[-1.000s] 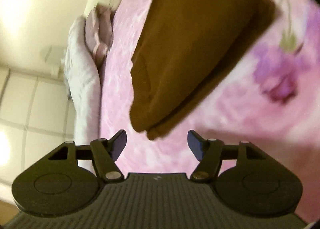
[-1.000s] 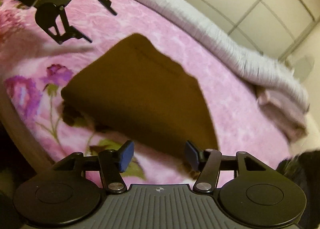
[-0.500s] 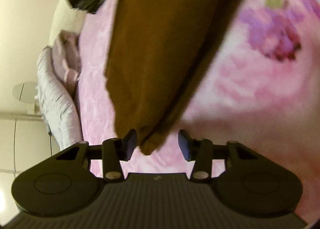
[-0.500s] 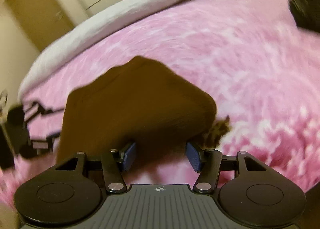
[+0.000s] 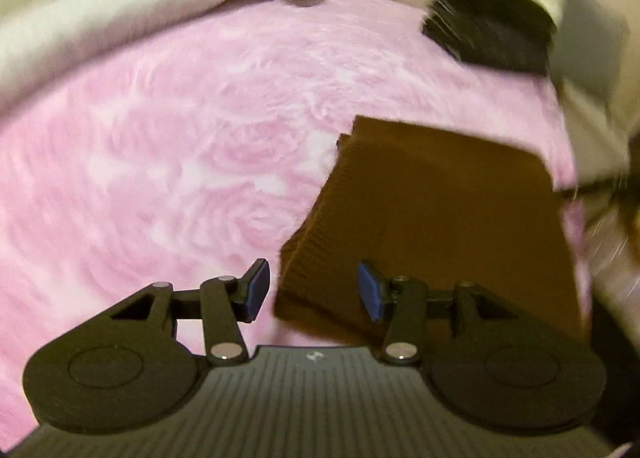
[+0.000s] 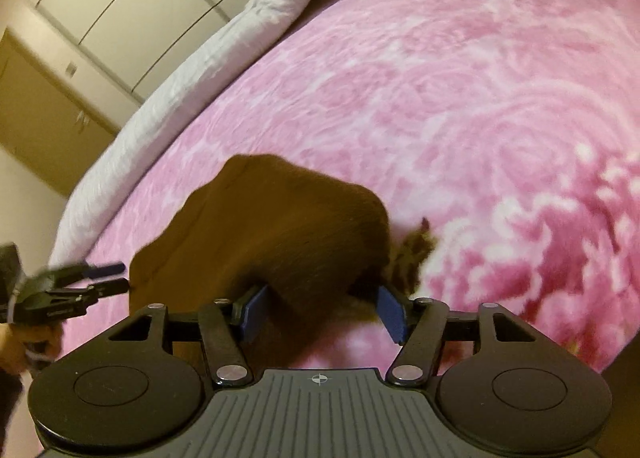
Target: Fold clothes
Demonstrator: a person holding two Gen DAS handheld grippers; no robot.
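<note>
So up close in the right wrist view, the right claw (image 6: 318,312) sits wide open around the near end of the folded brown garment (image 6: 264,242). The cloth bulges up between the blue pads, but they don't look pressed into it, so I'd call it let go, not gripped. Its jaws have just been opening with the fabric between them, which reads like setting down a finished fold.

The left claw (image 5: 312,290) is partly open and empty. The garment's near-left corner (image 5: 432,226) lies just past its fingertips, more toward the right pad, and nothing is pinched. Its jaws narrowed a moment ago and then held.

The garment itself is a neat layered rectangle lying flat on the pink floral bed (image 5: 168,162), at about 2 o'clock from the left claw.

Versus a second ago, the left view has swung round: the garment was hanging diagonally up at 12, and now it's low right. Farther back there's a pale rolled duvet (image 6: 192,90) at 10 o'clock, and a black folded item (image 5: 488,30) at 1 o'clock.
</note>
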